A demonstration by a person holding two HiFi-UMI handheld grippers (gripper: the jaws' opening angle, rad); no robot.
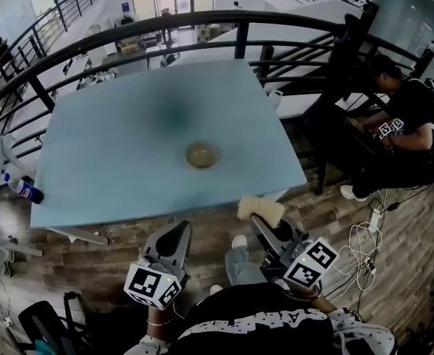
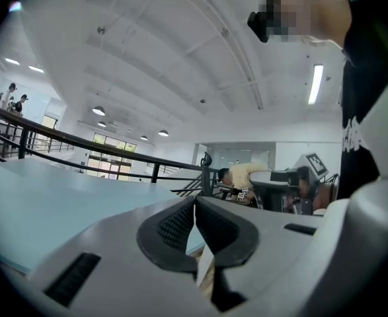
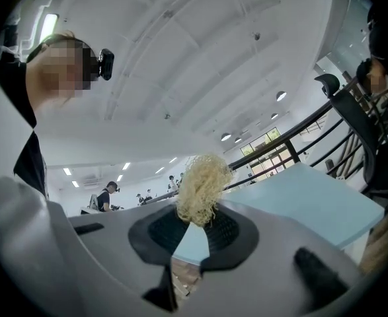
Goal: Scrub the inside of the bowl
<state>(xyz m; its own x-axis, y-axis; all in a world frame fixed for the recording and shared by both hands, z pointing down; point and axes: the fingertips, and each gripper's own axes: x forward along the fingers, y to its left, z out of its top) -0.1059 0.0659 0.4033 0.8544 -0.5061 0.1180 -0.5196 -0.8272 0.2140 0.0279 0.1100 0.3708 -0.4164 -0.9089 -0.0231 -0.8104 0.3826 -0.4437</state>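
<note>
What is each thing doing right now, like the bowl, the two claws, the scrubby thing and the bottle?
Left claw: shut, empty.
Right claw: shut on the scrubber.
Scrubber: pinched in the right claw, away from the bowl.
Bowl: upright on the table, nothing touching it.
Bottle: lying on its side beside the table.

Grey left claw (image 1: 180, 231) and right claw (image 1: 263, 226) carry black-and-white marker cubes (image 1: 154, 285); the shirt (image 1: 261, 325) is black, pale-lettered.

Table top (image 1: 128, 161) smooth, matt; scrubber (image 1: 261, 208) coarse, fibrous; floor (image 1: 416, 261) wood planks; railing (image 1: 241, 41) dark metal.
</note>
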